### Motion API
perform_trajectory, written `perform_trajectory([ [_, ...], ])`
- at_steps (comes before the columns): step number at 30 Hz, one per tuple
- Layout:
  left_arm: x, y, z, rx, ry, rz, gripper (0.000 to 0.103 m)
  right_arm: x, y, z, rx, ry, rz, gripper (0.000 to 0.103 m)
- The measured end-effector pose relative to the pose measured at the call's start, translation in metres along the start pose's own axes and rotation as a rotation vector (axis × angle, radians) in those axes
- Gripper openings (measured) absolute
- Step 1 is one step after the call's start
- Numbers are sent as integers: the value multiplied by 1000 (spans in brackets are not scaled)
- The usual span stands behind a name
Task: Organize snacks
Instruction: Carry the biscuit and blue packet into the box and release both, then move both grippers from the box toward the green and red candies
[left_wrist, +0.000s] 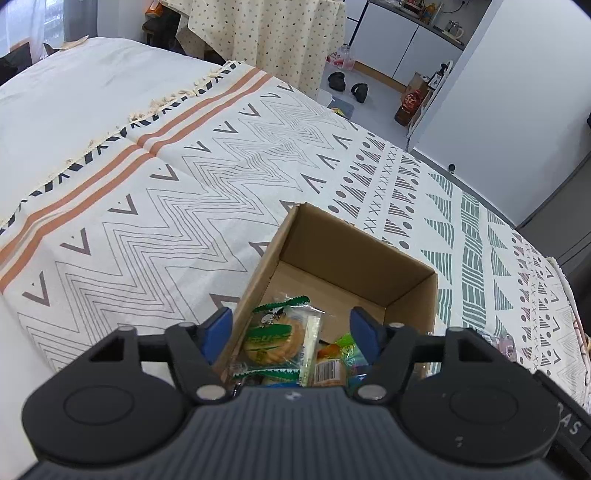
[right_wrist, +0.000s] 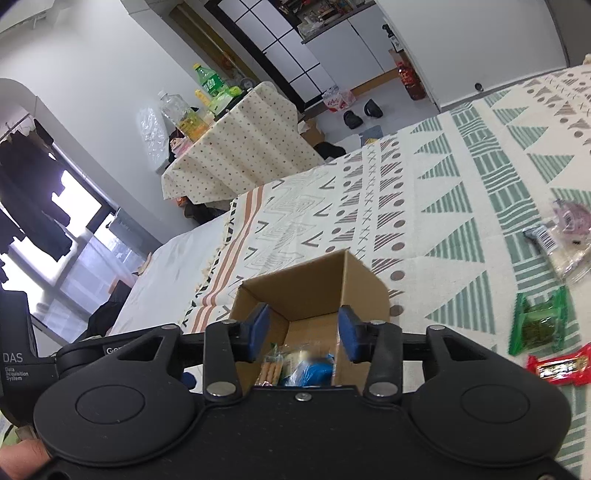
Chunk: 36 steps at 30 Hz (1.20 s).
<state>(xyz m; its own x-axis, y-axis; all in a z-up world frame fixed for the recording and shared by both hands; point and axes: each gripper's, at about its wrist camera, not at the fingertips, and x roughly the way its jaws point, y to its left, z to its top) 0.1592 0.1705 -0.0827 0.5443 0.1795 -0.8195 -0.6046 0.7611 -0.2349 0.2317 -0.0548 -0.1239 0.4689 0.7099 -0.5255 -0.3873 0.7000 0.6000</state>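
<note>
An open cardboard box (left_wrist: 354, 254) stands on the patterned bedspread (left_wrist: 184, 192). It holds several snack packets, among them a green-edged cracker pack (left_wrist: 280, 339) and an orange packet (left_wrist: 328, 365). My left gripper (left_wrist: 291, 328) is open and empty just above the box's near end. In the right wrist view the same box (right_wrist: 314, 288) shows a biscuit pack (right_wrist: 271, 369) and a blue packet (right_wrist: 314, 371). My right gripper (right_wrist: 303, 332) is open and empty over the box opening.
On the bedspread to the right lie a green packet (right_wrist: 539, 325), a red packet (right_wrist: 561, 369) and a clear pink-printed packet (right_wrist: 565, 232). A dotted-cloth table (right_wrist: 229, 147) with bottles stands beyond the bed. Shoes (left_wrist: 347, 85) lie on the floor.
</note>
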Motion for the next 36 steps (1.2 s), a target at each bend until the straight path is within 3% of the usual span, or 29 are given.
perform_trajectory([
  [7,-2,-6,-5,26,18,-4,85,-12,-15,-1,37,28,-68,49],
  [16,-11,-25,-16,68,26,-22,86,-42,-38,2,53,38,-147,58],
  [23,-18,-53,-26,115,41,-61,88,-69,-67,4,103,53,-206,70],
  [29,-29,-79,-34,132,43,-113,94,-87,-79,9,91,49,-215,84],
  [36,-28,-107,-49,171,79,-165,98,-97,-93,6,120,50,-226,90],
])
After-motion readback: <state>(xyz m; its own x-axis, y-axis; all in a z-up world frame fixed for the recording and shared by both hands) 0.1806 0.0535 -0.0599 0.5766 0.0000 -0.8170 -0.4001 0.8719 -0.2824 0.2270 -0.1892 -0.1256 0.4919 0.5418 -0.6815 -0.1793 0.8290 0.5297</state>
